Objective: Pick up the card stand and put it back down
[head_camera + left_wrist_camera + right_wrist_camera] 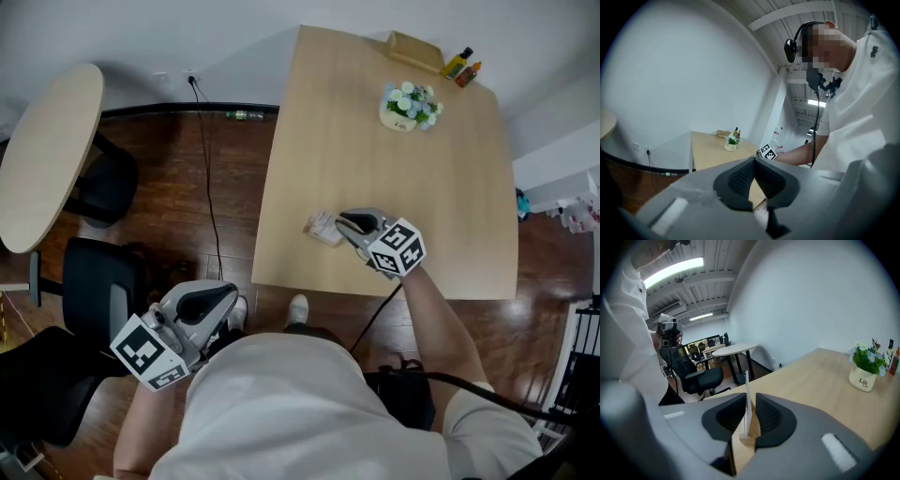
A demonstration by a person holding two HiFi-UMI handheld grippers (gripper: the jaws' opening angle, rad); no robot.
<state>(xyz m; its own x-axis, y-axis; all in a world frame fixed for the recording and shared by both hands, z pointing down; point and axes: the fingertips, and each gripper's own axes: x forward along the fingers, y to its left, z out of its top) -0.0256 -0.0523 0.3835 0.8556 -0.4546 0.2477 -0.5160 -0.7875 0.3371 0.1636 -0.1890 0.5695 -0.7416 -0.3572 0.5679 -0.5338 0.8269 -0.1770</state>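
One card stand, apparently pinched by right gripper (left gripper closed).

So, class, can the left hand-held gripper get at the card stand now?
Probably not: the left hand-held gripper is off the table, and the right hand-held gripper has the card stand between its jaws.

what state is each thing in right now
right gripper: jaws close around the card stand, firm grip unclear
card stand: upright on the table, between the jaws
left gripper: shut, empty
flower pot: upright
two bottles: standing
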